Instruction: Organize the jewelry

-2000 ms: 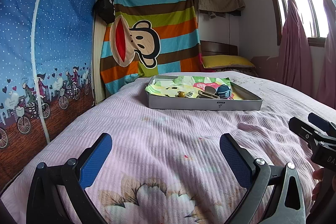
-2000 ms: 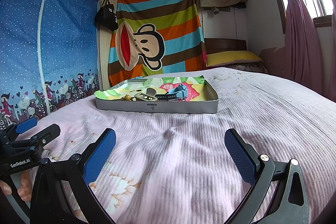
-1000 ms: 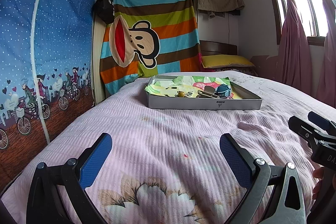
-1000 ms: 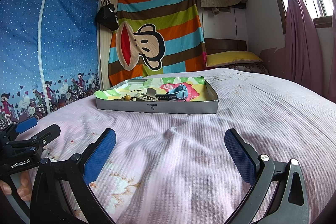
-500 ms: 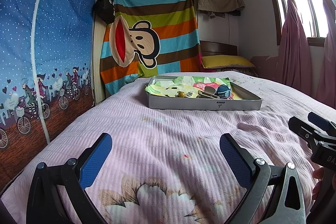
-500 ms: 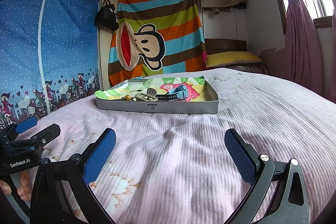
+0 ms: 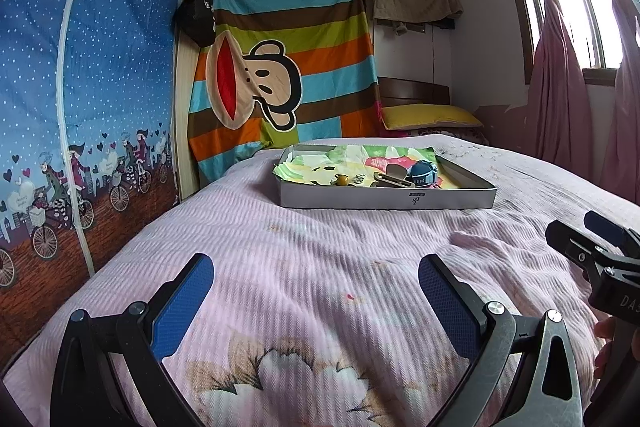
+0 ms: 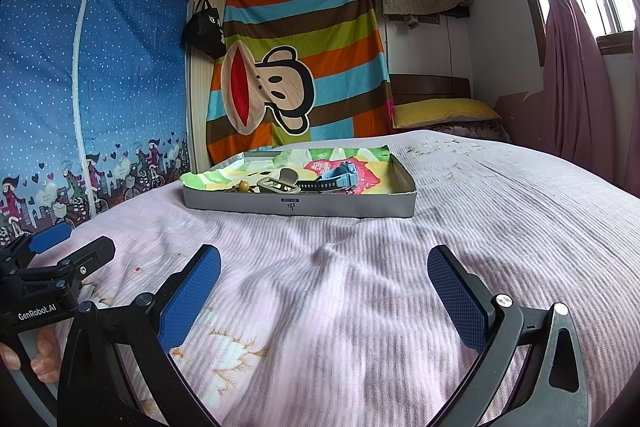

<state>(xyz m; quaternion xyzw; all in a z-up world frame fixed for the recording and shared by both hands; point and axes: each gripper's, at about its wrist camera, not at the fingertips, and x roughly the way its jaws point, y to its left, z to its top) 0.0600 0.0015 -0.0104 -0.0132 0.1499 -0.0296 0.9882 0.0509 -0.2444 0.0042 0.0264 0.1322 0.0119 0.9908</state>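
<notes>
Ahead, a shallow grey tray (image 7: 386,202) is seen lying on the pink ribbed bedspread (image 7: 320,247), well apart from both grippers. It is lined with a bright patterned cloth (image 8: 248,173), and the jewelry is gathered on that cloth toward the near wall. A blue watch (image 8: 340,175) is laid on its side with its dark strap stretched out to the left. Just beside it a tan hair clip (image 8: 280,183) is placed, and left of the clip a small yellow bead (image 7: 341,179) is seen next to some tiny metal pieces too small to be made out.

The left gripper (image 7: 316,301) is held low above the bedspread with its blue-padded fingers (image 7: 182,307) spread wide, and nothing is caught between them. The right gripper (image 8: 324,297) is likewise held over the bedspread, its fingers (image 8: 456,301) wide apart and nothing gripped. Each gripper is also glimpsed at the edge of the other's view, with a hand (image 8: 36,357) partly shown on the left one's handle.

A striped monkey-face sheet (image 7: 288,67) is hung behind the bed, and a yellow pillow (image 8: 440,111) is set at the headboard.
</notes>
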